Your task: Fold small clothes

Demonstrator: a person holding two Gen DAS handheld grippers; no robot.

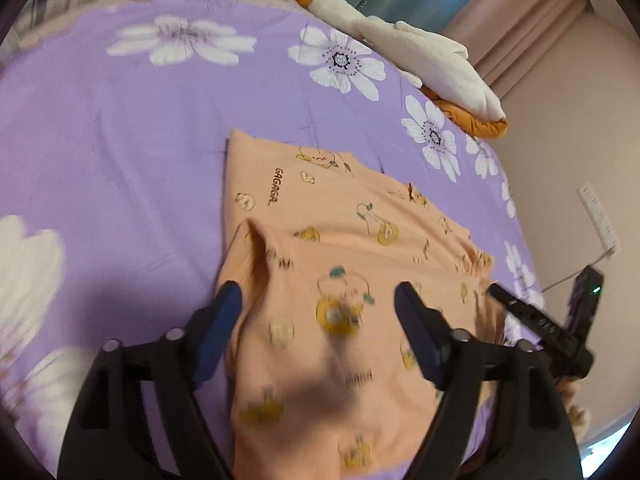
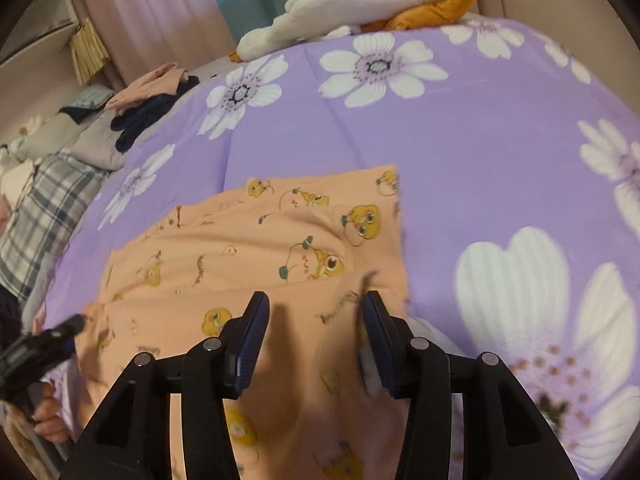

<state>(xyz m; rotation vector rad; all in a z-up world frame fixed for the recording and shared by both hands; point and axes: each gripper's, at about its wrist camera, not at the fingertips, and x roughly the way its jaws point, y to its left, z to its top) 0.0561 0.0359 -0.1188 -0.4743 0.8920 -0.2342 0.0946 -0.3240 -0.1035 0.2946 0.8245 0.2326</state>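
Two open grippers hover over a partly folded peach garment on our bed.

Both our left gripper [image 1: 318, 294] and our right gripper [image 2: 316, 302] have their blue-padded fingers spread apart, holding nothing, just above the near end of the small peach cotton garment printed with yellow cartoon ducks [image 1: 340, 240]. It lies flat near the middle of the purple bedsheet with large white flowers [image 1: 120, 140], and layered edges suggest at least one fold is already made. We judge the task about midway: this piece likely needs another fold, and a loose heap of pink and dark clothes [image 2: 152, 100] waits at the bed's far edge. Beyond lies a white and orange plush toy [image 2: 360, 4].
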